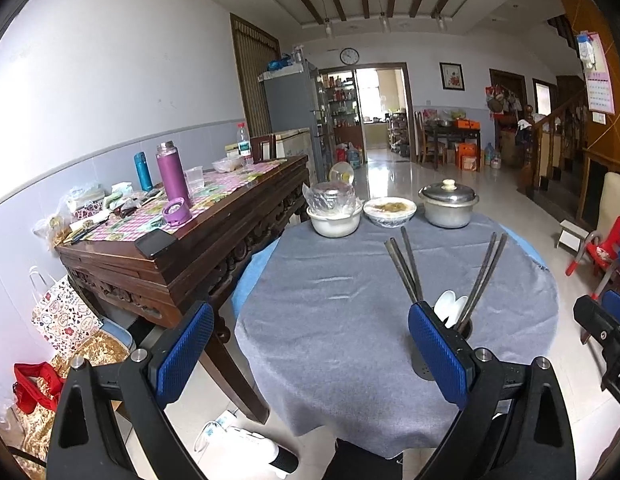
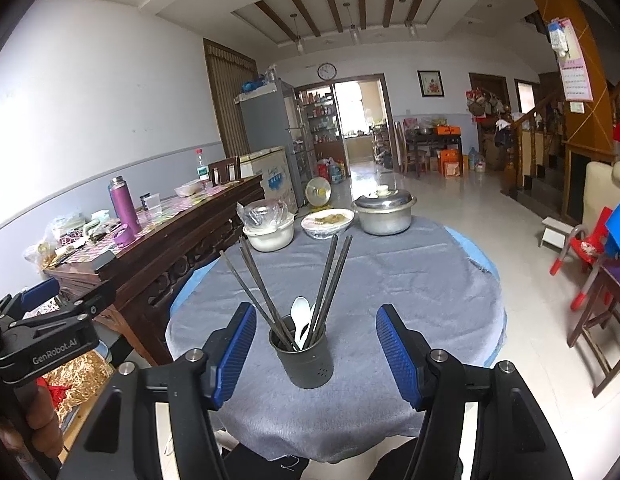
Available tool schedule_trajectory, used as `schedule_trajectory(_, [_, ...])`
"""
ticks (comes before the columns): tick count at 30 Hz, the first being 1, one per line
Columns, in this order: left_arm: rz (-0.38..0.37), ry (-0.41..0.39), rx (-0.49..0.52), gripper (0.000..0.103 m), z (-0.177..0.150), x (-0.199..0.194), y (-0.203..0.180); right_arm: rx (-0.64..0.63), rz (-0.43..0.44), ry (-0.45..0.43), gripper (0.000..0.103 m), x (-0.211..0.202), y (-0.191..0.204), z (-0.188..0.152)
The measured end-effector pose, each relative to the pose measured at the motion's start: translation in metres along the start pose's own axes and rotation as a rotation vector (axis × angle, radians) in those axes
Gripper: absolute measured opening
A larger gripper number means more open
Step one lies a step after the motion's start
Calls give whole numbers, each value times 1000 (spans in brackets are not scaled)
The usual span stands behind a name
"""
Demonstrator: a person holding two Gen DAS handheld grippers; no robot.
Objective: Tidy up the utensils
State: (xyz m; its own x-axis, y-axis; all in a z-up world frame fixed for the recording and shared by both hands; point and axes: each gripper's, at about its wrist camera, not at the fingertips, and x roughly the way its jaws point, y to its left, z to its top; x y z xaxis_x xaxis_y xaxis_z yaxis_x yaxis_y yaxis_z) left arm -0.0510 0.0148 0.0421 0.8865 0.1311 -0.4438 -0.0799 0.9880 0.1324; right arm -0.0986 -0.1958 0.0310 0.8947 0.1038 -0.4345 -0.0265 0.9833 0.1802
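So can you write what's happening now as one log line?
stage: utensils in holder | chopsticks and spoons: inside | left gripper: open, empty | right gripper: open, empty

Cloth-covered round table (image 2: 450, 292) bearing utensil holder (image 2: 307, 360), bowls, pot (image 2: 384, 210).

The only legible marking is the white brand text "GenRobot.AI", printed on the black body of the left hand-held gripper (image 2: 49, 312) at the left edge of the right wrist view; the wall calendar (image 2: 576, 80) print is too small to read.
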Motion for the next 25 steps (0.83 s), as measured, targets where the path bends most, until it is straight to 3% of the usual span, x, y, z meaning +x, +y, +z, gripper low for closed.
schedule_trajectory(9, [-18, 53, -33, 98, 10, 38, 10, -15, 1, 44, 66, 35, 7, 6])
schedule_trajectory(18, [-61, 75, -41, 98, 14, 63, 10, -34, -8, 6, 66, 53, 12, 11])
schedule_trajectory(22, [-71, 78, -41, 98, 15, 80, 8, -3, -45, 13, 67, 70, -3, 7])
schedule_trajectory(25, [-93, 123, -49, 98, 13, 113, 4, 37, -102, 67, 69, 101, -29, 5])
